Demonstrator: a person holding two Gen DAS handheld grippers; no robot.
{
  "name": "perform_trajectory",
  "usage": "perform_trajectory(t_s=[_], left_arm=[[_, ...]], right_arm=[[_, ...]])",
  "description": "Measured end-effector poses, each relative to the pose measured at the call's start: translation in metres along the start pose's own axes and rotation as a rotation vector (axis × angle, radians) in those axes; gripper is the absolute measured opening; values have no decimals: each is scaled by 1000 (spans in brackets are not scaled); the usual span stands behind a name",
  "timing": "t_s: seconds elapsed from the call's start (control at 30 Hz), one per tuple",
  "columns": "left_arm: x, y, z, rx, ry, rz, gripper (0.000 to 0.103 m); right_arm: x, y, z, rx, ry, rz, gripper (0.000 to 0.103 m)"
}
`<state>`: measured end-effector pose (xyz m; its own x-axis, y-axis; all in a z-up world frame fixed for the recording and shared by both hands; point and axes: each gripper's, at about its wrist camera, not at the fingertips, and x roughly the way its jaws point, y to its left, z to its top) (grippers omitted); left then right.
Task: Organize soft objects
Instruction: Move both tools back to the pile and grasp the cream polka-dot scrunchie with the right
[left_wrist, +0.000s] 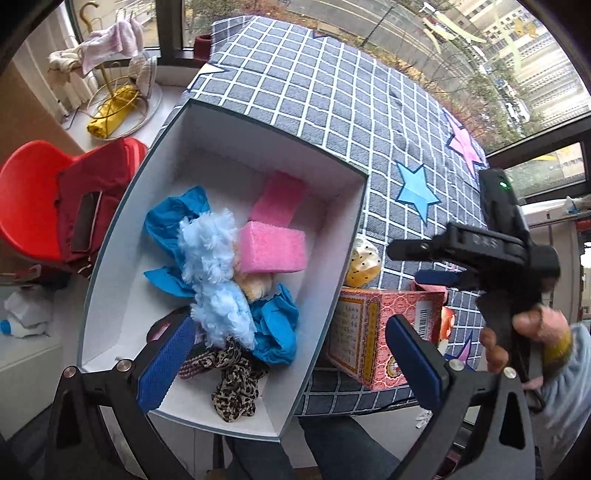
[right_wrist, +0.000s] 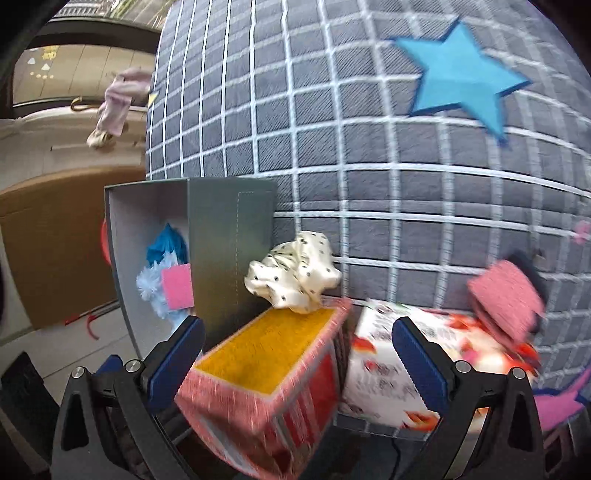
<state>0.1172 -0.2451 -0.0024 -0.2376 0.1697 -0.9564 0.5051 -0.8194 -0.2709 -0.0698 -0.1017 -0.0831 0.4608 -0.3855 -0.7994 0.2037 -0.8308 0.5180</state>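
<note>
Here, in the left wrist view, the left gripper (left_wrist: 291, 354) hangs with its blue-padded jaws spread wide and nothing between them, over the near end of a grey cardboard box with a white inside (left_wrist: 122, 295). In the box lie a fluffy pale-blue plush toy (left_wrist: 216, 284), crumpled bright-blue cloth (left_wrist: 277, 328), a pink foam block (left_wrist: 273, 249) and a leopard-print scrunchie (left_wrist: 236, 387). To the right, the right gripper (left_wrist: 417, 264), held by a hand (left_wrist: 532, 332), reaches over the grey checked tablecloth with stars (left_wrist: 332, 103); its jaws stand apart. A cream polka-dot scrunchie (left_wrist: 364, 266) sits just right of the box wall, behind a red patterned carton (left_wrist: 376, 332).

From the right wrist view, the right gripper (right_wrist: 299, 362) is released and empty above the red carton's yellow top (right_wrist: 266, 350). The cream scrunchie (right_wrist: 295, 277) rests at the carton's far edge, touching the grey box wall (right_wrist: 229, 258). A white printed carton (right_wrist: 384, 373) lies to the right, blurred.
</note>
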Motion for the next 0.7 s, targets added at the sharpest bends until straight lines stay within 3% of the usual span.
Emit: perform_trajectory(t_s=[0.17, 0.3, 0.37, 0.4, 0.43, 0.47, 0.57, 0.7], left_arm=[[4, -3, 0, -24, 20, 35, 103], [7, -11, 2, -31, 31, 58, 103], [8, -18, 4, -27, 33, 66, 103], [8, -21, 5, -24, 35, 70, 103], [9, -26, 6, -19, 38, 74, 103], [9, -31, 7, -14, 40, 75, 103], [12, -49, 12, 20, 46, 81, 103], [25, -85, 19, 87, 66, 91, 103]], right_arm=[[31, -1, 17, -45, 118, 36, 101], [51, -5, 24, -45, 192, 78, 74], [61, -8, 28, -47, 230, 96, 72], [65, -9, 29, -50, 236, 91, 62], [67, -11, 31, -49, 233, 93, 50], [67, -14, 32, -40, 226, 110, 29], [56, -22, 34, -37, 171, 125, 22], [27, -45, 35, 14, 93, 166, 22]])
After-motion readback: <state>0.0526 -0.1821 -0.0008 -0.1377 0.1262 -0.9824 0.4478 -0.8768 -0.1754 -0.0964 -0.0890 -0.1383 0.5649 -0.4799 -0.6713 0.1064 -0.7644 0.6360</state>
